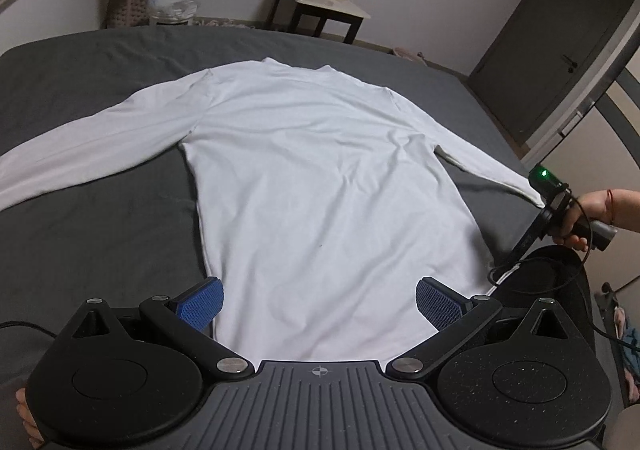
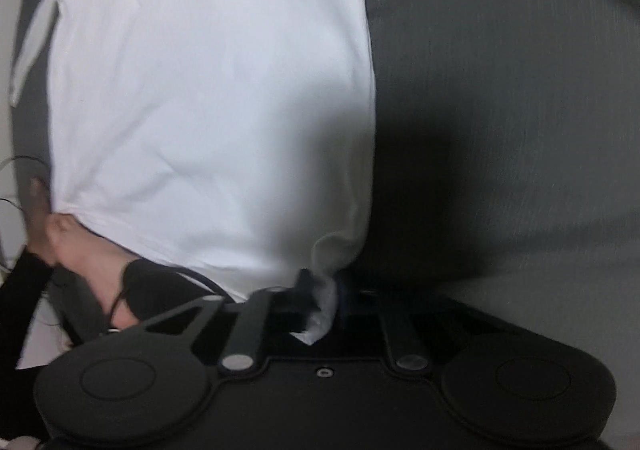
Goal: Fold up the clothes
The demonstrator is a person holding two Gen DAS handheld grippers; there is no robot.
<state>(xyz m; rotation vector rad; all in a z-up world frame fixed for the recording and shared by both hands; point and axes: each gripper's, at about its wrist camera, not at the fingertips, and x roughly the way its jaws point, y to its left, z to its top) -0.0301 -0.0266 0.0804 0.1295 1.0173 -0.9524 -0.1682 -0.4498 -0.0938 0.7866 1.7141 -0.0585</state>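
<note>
Blue pads (image 1: pixel 200 306) of the left hand-held gripper (image 1: pixel 320 304) stand spread over the white shirt (image 1: pixel 312 178)'s hem on the bed (image 1: pixel 100 234) — the right hand-held gripper (image 2: pixel 320 304), lower centre, pinches a shirt corner (image 2: pixel 324 314). Best carry that corner across low, keeping the cloth taut.

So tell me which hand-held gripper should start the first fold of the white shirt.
The right hand-held gripper. It is already shut on the cuff of the shirt, so it could probably carry that sleeve across. The left hand-held gripper is open over the hem, gripping nothing.
</note>
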